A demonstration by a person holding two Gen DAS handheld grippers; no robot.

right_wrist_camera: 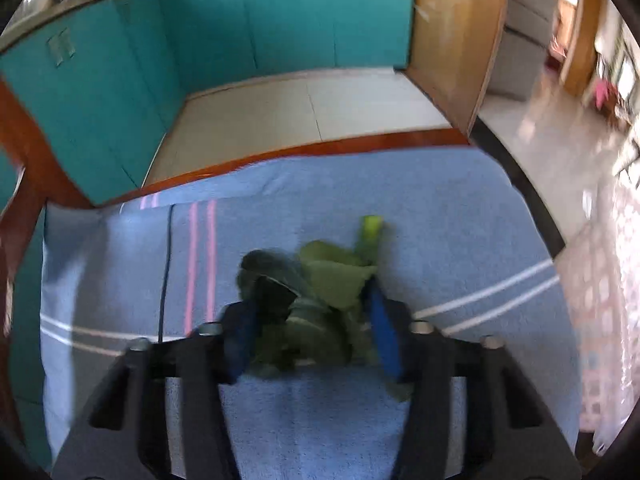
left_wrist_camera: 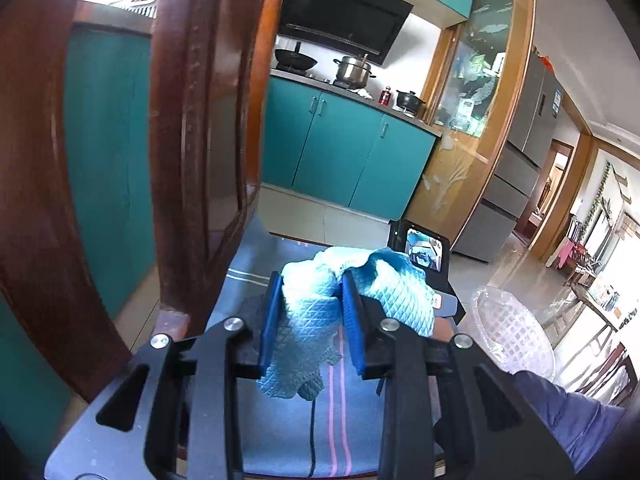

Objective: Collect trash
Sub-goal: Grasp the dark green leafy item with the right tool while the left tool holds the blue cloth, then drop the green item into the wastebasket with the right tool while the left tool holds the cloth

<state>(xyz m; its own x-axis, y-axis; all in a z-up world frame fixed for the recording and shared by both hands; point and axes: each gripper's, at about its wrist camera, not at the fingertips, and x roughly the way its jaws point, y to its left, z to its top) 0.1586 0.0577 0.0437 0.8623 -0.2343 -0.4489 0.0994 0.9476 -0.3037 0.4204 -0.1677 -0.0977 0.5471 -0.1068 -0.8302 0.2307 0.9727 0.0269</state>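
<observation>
In the left wrist view, the left gripper (left_wrist_camera: 310, 316) has its blue fingers (left_wrist_camera: 271, 316) squeezed onto a light blue quilted cloth (left_wrist_camera: 352, 284), which bunches up between them and hangs over both sides. It is held above a blue towel with pink and white stripes (left_wrist_camera: 336, 420) that covers a seat of dark red wood. A tall red-brown wooden chair back (left_wrist_camera: 192, 120) stands close on the left, a small black screen (left_wrist_camera: 424, 250) sits just behind the cloth, and a clear plastic bag over a white basket (left_wrist_camera: 512, 332) waits on the right, near the seat. In the right wrist view, which is blurry, the right gripper (right_wrist_camera: 312, 316) has its fingers closed partway around a crumpled pile of dark green leafy scraps (right_wrist_camera: 320, 296), lying on or just above the same blue towel (right_wrist_camera: 440, 208); I cannot tell which. A yellow-green tip pokes out past the pile. The leaves look loose and floppy, so bits could slip out and fall on the towel or floor on the way to the bag if the grip is weak. The hanging cloth could also catch on the chair back or knock the screen if the left hand swings
</observation>
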